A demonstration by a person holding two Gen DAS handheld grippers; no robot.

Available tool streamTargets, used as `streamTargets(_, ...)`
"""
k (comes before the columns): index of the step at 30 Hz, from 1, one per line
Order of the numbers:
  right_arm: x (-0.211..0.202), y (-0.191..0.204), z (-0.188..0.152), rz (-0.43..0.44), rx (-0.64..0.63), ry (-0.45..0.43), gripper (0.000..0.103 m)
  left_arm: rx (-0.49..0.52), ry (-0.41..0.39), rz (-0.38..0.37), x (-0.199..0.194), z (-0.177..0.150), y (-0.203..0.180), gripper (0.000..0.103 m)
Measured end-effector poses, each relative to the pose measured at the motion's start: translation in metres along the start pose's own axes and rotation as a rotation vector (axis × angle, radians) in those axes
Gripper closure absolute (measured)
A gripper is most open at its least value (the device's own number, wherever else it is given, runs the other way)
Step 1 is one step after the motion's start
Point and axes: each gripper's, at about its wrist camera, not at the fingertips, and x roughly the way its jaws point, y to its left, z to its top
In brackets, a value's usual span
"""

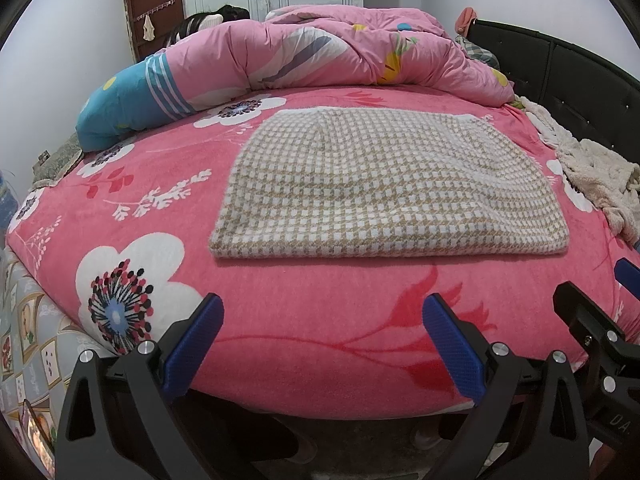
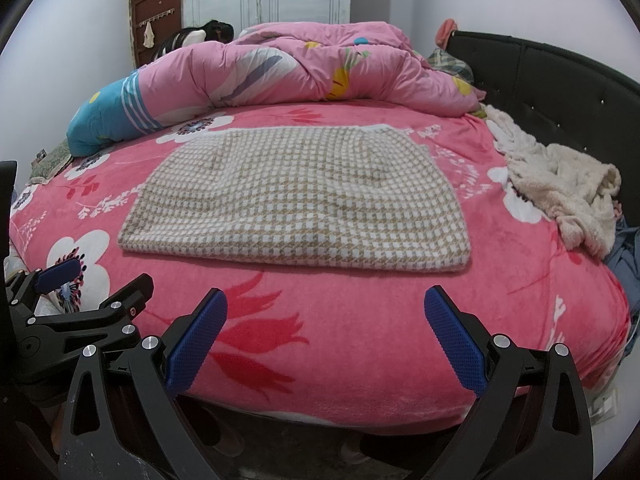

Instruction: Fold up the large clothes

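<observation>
A beige-and-white checked garment (image 1: 384,188) (image 2: 300,200) lies folded into a flat rectangle in the middle of the pink flowered bed cover (image 1: 320,340) (image 2: 360,320). My left gripper (image 1: 322,308) hovers open at the bed's near edge, short of the garment, with nothing between its blue pads. My right gripper (image 2: 325,304) is open too, likewise back from the garment's near edge and empty. Each gripper shows at the side of the other's view: the right one at the left wrist view's right edge, the left one at the right wrist view's left edge.
A bunched pink duvet (image 1: 320,52) (image 2: 304,68) fills the far side of the bed. A cream fleecy garment (image 1: 600,176) (image 2: 560,192) lies heaped at the right by the black headboard (image 1: 580,80) (image 2: 560,80). A small patterned cloth (image 1: 56,164) sits at the left edge.
</observation>
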Motion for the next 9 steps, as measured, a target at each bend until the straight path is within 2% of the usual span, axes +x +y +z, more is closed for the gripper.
streamTargets(9, 0.0005, -0.0015, -0.0008, 0.000, 0.001, 0.000, 0.008, -0.001, 0.001, 0.000, -0.0002, 0.0002, -0.0002, 0.005)
